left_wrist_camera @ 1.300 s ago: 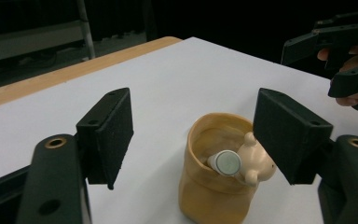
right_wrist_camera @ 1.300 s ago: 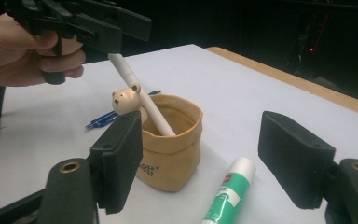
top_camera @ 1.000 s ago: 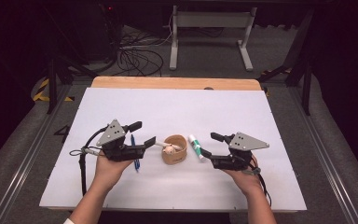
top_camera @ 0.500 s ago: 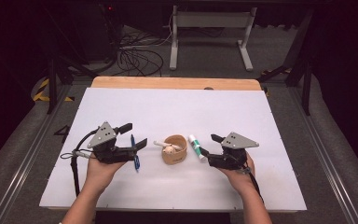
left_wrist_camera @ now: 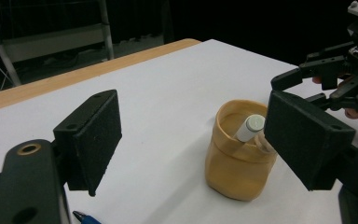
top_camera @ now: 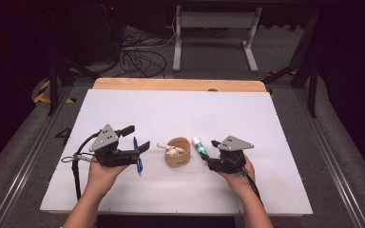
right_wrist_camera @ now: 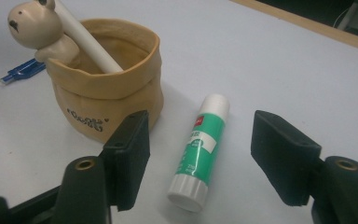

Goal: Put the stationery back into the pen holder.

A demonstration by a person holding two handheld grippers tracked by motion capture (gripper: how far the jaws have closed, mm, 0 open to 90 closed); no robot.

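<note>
My right claw [right_wrist_camera: 200,156] has come down around the glue stick [right_wrist_camera: 199,151], which lies flat on the white surface [top_camera: 266,123] just beside the tan pouch [top_camera: 178,153]. Its jaws have just been closing on the stick, pads not yet touching, so the pickup looks imminent. My left claw [top_camera: 139,142] hangs released over the blue pen [top_camera: 137,155].

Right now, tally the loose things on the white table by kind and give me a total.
Glue stick: 1
Tan pouch holder: 1
Bear-topped white pen, standing in the holder: 1
Blue pen: 1
Total: 4
</note>
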